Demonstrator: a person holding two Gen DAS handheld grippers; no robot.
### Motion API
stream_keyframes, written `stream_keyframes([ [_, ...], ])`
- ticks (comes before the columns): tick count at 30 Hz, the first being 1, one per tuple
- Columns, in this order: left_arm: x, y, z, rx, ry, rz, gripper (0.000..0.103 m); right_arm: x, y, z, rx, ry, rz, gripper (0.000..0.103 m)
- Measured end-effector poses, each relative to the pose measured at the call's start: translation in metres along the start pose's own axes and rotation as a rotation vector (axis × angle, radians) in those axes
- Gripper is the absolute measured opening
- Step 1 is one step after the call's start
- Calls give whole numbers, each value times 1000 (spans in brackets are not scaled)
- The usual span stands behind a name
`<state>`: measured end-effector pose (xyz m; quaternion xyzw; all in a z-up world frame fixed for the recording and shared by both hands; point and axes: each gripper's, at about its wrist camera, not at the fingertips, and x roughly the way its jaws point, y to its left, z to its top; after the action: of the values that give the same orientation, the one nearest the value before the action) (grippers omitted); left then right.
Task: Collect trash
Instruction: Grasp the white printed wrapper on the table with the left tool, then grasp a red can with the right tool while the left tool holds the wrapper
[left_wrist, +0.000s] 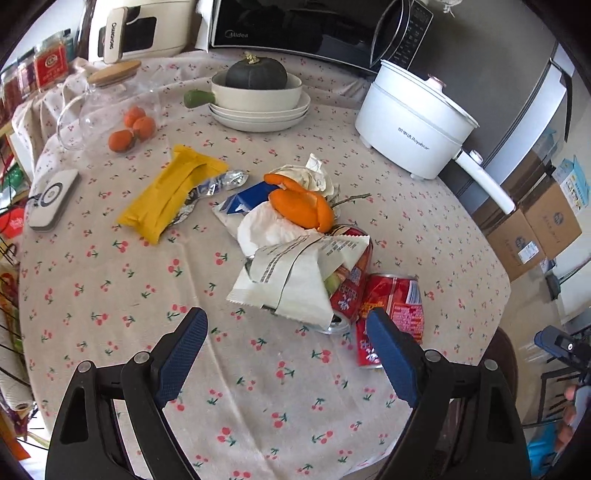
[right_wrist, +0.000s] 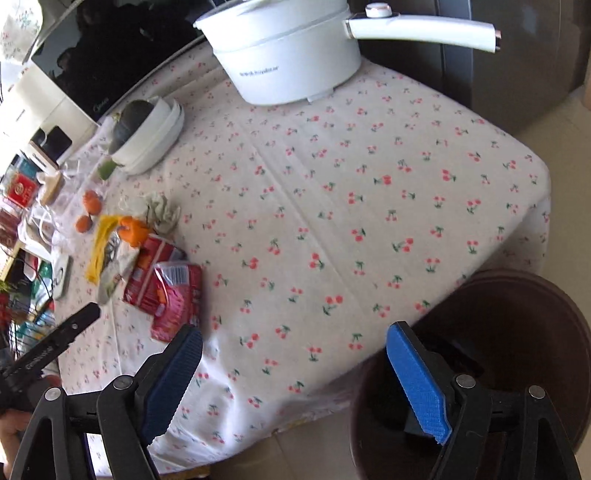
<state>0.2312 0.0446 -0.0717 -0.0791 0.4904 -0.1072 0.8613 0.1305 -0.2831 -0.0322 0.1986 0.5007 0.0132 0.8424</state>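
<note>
Two hand-held grippers hang over our bench (left_wrist: 110, 295) with its cherry-print cloth, both released and empty. Largest on it is the white electric pot (left_wrist: 410, 122), then the trash heap mid-bench: a white wrapper (left_wrist: 291, 284) over two crushed red cans (left_wrist: 391, 314), with orange peel (left_wrist: 301, 206) behind. Our left hand-held gripper (left_wrist: 286, 326) sits just before the heap; our right hand-held gripper (right_wrist: 295, 343) is over the bench edge, beside a dark bin (right_wrist: 517, 332).

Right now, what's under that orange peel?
The orange peel sits on crumpled white paper and a blue carton. Anything deeper in the pile is covered.
</note>
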Motion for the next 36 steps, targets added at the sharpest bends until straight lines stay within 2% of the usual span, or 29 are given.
stream_keyframes([
  [3, 12, -4, 9, -11, -8, -16, 90, 3, 0, 2, 0, -16, -35, 86],
  [7, 32, -2, 16, -62, 7, -33, 89, 16, -3, 1, 19, 19, -41, 86],
  [10, 42, -2, 19, -101, 26, -55, 79, 24, -3, 0, 21, 36, -42, 86],
  [15, 44, -10, 19, -86, 22, -63, 63, 28, -2, -2, 10, 41, -57, 86],
  [19, 39, -15, 19, -62, 29, -87, 39, 30, -2, -2, 5, 45, -70, 86],
  [27, 20, -22, 9, -8, 50, -35, 35, 37, 11, -4, -23, 49, -79, 86],
  [36, -27, -12, -7, 32, 17, 30, 34, 62, 52, -11, -69, 75, -19, 86],
])
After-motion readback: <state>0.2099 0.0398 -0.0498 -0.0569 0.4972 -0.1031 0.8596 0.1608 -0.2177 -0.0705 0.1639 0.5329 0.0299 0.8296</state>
